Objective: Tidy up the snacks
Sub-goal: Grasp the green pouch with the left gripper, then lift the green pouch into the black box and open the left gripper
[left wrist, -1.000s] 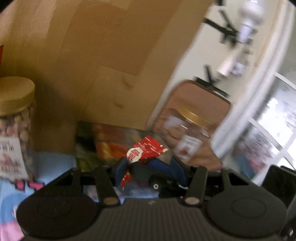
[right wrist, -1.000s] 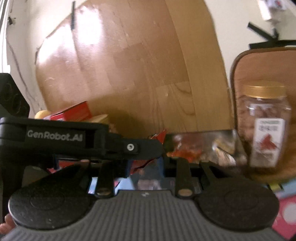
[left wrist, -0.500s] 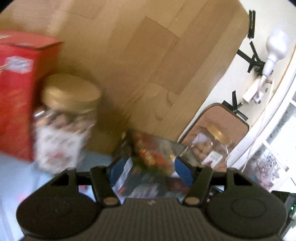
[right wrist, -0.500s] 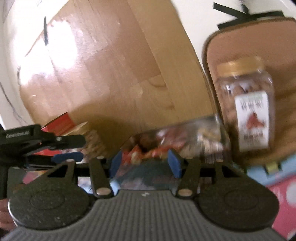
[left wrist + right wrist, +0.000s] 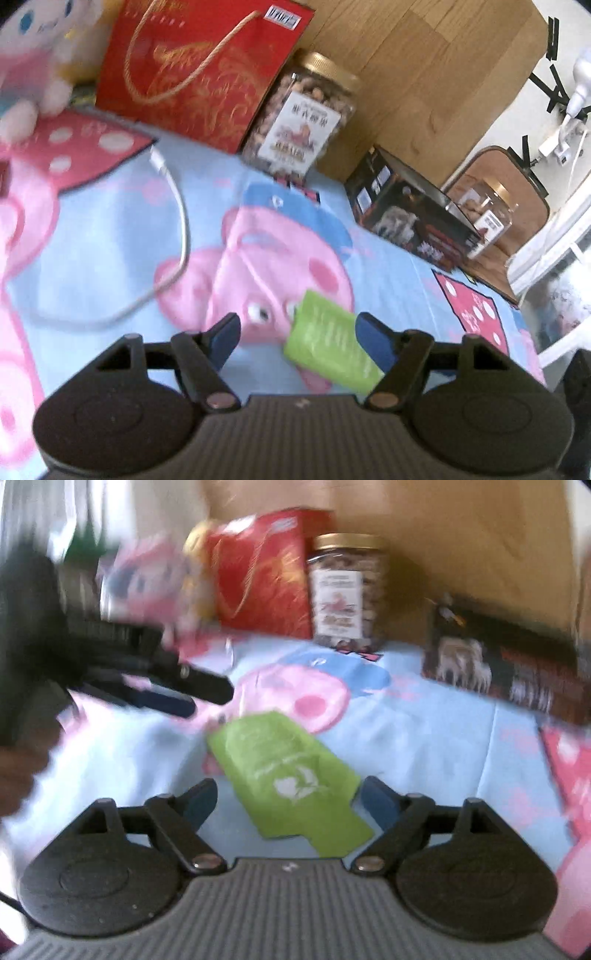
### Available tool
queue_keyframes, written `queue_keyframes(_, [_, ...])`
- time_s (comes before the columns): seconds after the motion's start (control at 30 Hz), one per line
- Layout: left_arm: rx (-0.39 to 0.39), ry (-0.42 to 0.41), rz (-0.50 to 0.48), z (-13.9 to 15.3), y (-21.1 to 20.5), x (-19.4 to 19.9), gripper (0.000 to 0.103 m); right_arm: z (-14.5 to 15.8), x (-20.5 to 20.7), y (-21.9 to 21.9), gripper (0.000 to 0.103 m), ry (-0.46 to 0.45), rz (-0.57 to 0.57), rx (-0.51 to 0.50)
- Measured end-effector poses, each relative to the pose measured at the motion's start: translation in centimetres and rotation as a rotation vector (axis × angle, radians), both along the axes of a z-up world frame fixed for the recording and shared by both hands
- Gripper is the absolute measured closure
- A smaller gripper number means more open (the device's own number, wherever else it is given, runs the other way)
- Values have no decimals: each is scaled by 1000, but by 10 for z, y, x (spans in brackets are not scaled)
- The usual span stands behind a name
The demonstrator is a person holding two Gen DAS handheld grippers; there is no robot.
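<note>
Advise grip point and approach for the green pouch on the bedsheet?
The green pouch lies flat on the cartoon sheet, long axis diagonal. Probably pinch across its narrow width near the closer end, coming from above at a slant. The right gripper, jaws opening, already straddles that end; nothing pressed yet.

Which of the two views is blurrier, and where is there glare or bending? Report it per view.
Right wrist view: blurrier throughout, the left gripper and plush toy smeared by motion, the green packet soft. Left wrist view: sharper, the nut jar label readable as print, only the plush toy smeared; window glare whitens the right edge; the fisheye bends the wooden board.
</note>
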State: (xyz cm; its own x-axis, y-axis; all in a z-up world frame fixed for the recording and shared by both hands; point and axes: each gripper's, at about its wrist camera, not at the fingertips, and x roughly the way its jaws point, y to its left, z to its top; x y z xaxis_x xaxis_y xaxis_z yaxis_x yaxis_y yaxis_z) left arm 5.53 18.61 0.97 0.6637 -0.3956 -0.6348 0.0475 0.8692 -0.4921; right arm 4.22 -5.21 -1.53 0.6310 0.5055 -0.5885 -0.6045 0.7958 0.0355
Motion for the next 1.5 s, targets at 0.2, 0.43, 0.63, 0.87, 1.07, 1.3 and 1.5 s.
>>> queue_keyframes(0.2, [-54,0,-18,-3,-3,-20,22,4,9,-9,49,36,-82,73])
queue_keyframes(0.43, [-137,23,-33,0,-23,4,21,0,5,-46,53,175,-155,348])
queue_keyframes(0.63, [-133,96,-10,-15,-44,42,81,0,7,-41,52,150,-144,329])
queue_keyframes(0.87, [-272,52,-114,7,-57,52,91,13,-4,-41,73,15,-138,291])
queue_keyframes(1.07, [-263,-51,-214,53,-100,87,91,43,-9,-46,88,-296,-212,165])
queue_keyframes(1.3, [-306,-123,-282,84,-149,165,91,64,47,-82,89,-490,-362,41])
queue_keyframes(1.5, [-216,-89,-227,58,-176,222,90,54,116,-117,89,-506,-525,-51])
